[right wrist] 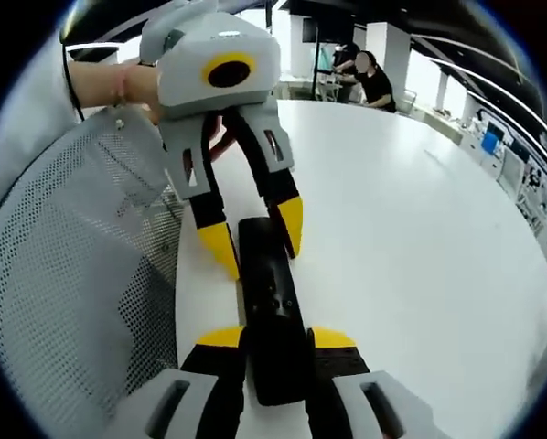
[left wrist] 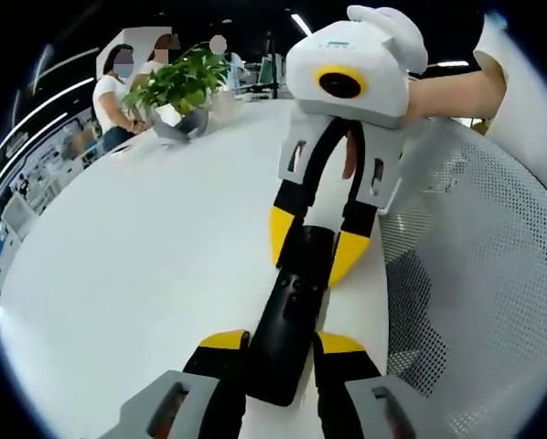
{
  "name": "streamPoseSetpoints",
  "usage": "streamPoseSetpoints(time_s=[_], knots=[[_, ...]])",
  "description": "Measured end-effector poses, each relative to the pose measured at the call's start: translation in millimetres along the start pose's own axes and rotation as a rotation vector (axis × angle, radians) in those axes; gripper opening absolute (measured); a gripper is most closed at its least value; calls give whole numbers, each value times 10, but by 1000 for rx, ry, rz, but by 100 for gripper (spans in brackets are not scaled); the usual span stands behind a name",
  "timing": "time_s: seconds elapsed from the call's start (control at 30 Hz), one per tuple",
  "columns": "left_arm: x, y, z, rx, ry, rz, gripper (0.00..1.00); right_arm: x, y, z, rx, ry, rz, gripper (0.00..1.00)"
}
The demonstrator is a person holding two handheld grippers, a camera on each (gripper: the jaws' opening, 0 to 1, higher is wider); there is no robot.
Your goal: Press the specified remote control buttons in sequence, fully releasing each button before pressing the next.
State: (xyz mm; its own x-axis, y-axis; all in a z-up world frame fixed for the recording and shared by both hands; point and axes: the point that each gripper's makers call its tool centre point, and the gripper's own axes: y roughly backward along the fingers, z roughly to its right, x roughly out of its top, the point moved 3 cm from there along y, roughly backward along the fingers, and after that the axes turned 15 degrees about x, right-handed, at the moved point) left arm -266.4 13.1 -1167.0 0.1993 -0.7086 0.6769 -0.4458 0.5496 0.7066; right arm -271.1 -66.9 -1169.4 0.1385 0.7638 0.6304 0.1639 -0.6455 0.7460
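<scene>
Left gripper [left wrist: 283, 343]: yellow-tipped jaws closed narrowly on the near end of the remote [left wrist: 290, 320], one jaw pressed to each long side. Right gripper [right wrist: 278, 338]: jaws likewise clamped on the opposite end of the remote [right wrist: 272, 311]. In the left gripper view the right gripper [left wrist: 312, 245] enters from above, its tips flanking the far end; in the right gripper view the left gripper [right wrist: 255, 233] does the same. The remote is thus held at both ends, lying between the two grippers, its long axis running straight from one to the other (each camera looks along it).

Remote: a slim, glossy black bar with rounded ends, button face up; a small cluster of buttons shows near mid-length, too small to read.

Grippers: grey-and-white plastic bodies, black arms, wedge-shaped yellow tips.

Surface: a smooth white table [left wrist: 145, 274] with a curved edge, beneath the remote. Beside it, a white mesh chair back [left wrist: 475, 274], finely perforated.

Room: an open office with strip ceiling lights. A leafy green plant [left wrist: 182, 82] stands at the table's far end, near a seated person [left wrist: 113, 96]; another person [right wrist: 376, 80] sits beyond the table in the right gripper view.
</scene>
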Motion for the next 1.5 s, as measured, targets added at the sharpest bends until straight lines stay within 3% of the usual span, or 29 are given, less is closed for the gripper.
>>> streamPoseSetpoints(time_s=[0.17, 0.23, 0.33, 0.4, 0.47, 0.57, 0.77, 0.83, 0.9, 1.0, 1.1, 1.23, 1.37, 1.43, 1.5], knots=[[17, 187, -86, 65, 128, 1, 26, -5, -3, 0, -9, 0, 4, 22], [38, 316, -205, 135, 179, 24, 28, -3, -3, 2, -11, -3, 10, 22], [-18, 623, -352, 265, 245, 13, 32, 1, -5, 3, -8, -10, 10, 22], [-22, 784, -368, 304, 300, 38, 32, 2, -9, 5, -9, -12, 5, 22], [-19, 1004, -391, 359, 403, 92, 35, -1, -9, 3, -13, -11, 5, 22], [-22, 1205, -431, 429, 496, 148, 41, -2, -8, 5, -17, -17, 13, 22], [-7, 1567, -475, 554, 683, 323, 48, 2, -12, 7, -19, -20, -8, 22], [-16, 1657, -509, 627, 659, 356, 54, 0, -7, 12, -14, -25, -3, 22], [-48, 1656, -492, 632, 659, 349, 62, 0, -5, 13, -8, -27, -5, 22], [-94, 1659, -477, 642, 685, 335, 64, 5, -5, 24, 9, -20, -25, 22], [-42, 1733, -534, 697, 734, 438, 72, 6, -1, 29, 27, -13, -41, 22], [-35, 1790, -589, 746, 752, 528, 79, 7, 3, 30, 37, -9, -50, 21], [-7, 1906, -720, 911, 625, 588, 93, 8, 3, 29, 37, -14, -51, 22], [-4, 1941, -776, 973, 619, 625, 97, 8, 1, 28, 33, -18, -49, 22], [-41, 1944, -802, 1023, 563, 592, 98, 10, 1, 25, 29, -24, -45, 22]])
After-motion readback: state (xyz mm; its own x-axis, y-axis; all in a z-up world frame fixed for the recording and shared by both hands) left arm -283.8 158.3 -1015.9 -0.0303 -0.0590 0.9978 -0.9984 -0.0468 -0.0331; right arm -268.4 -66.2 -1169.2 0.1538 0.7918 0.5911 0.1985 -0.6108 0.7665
